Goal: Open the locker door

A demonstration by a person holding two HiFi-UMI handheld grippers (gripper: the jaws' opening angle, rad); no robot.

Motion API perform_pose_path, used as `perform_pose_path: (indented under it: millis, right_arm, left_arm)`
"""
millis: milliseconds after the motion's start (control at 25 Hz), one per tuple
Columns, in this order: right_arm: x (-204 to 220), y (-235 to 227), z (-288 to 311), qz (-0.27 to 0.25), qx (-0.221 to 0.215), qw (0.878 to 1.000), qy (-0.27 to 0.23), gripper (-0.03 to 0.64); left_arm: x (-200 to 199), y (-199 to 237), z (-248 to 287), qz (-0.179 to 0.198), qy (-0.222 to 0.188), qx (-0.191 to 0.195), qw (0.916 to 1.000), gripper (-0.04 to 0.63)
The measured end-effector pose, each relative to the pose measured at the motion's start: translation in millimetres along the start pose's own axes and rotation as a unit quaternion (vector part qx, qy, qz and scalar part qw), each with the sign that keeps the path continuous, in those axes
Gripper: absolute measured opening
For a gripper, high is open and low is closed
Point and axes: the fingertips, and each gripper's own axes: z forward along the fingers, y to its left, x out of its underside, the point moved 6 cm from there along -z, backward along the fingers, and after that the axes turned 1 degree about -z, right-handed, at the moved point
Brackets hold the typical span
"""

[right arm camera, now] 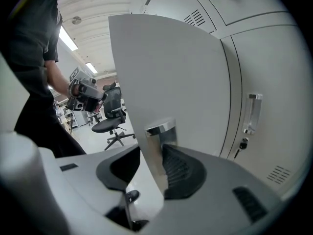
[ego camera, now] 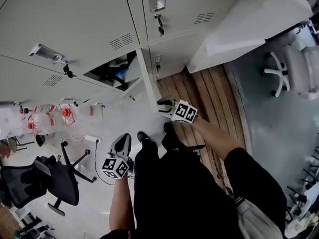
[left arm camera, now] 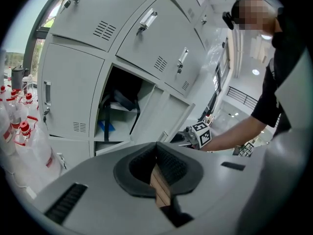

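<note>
Locker door (right arm camera: 171,72), pale grey metal: likely light, stiff; hold at chrome handle (right arm camera: 160,129). Right gripper (right arm camera: 152,155) released, astride edge; left gripper (left arm camera: 156,151) clenched.

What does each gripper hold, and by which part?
Right gripper: the locker door, at its edge by the handle, sits between its jaws; grip uncertain. Left gripper: nothing.

No readable text, brand or number anywhere (marker cube (ego camera: 185,112) patterns only, not lettering)
</note>
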Motion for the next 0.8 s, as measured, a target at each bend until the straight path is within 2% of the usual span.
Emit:
perform_pose_path:
  millis: [200,800]
  right_arm:
    - [4.1,-6.5,-15.3,-0.003,-0.003,1.0,-0.001,0.152]
    - [28.1,-23.8,-55.9,0.006,0.026,1.0,0.001,0.152]
  left_arm:
    - [0.5,-12.4,11.2,-0.001,-0.002,-0.005,1.0,0.015]
    - [2.5,-42.2,28.0,0.001,-0.007,-0.008,0.9999,0.015]
